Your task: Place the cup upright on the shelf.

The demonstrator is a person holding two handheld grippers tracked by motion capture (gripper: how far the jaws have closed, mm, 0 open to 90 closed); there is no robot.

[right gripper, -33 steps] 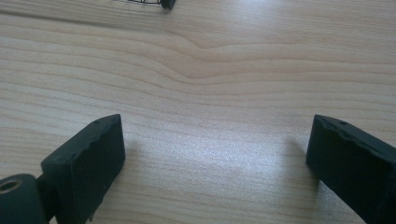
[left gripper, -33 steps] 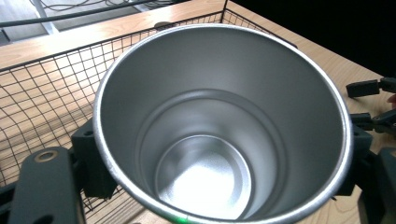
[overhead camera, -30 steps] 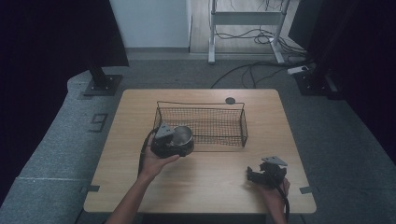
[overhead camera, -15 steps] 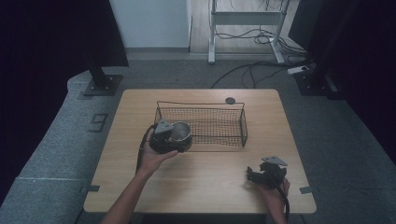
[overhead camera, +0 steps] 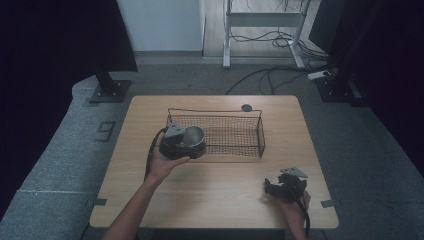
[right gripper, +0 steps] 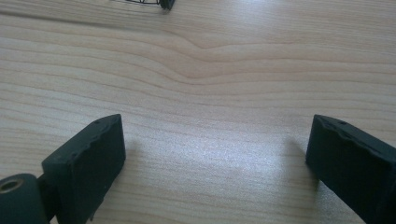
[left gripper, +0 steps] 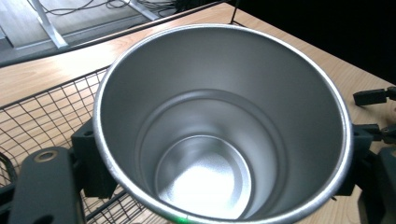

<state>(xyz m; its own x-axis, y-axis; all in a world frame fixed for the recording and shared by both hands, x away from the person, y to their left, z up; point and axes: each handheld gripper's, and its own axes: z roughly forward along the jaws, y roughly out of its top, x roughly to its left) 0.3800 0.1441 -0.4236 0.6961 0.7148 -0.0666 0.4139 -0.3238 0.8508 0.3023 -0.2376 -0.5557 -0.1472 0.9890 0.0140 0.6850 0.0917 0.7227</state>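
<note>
Nearest the person, the right gripper (overhead camera: 272, 189) rests on the pale wooden table (overhead camera: 215, 200) at its near right corner, jaws spread wide with bare wood between them. Farther in, the left gripper (overhead camera: 182, 145) clamps a round brushed-steel cup (left gripper: 219, 126), its black jaws pressing the cup's outer wall on either side. The cup stands upright and holds nothing. It sits at the near left end of a long black wire-mesh basket (overhead camera: 235, 135), whose visible part lies bare, mid-table.
</note>
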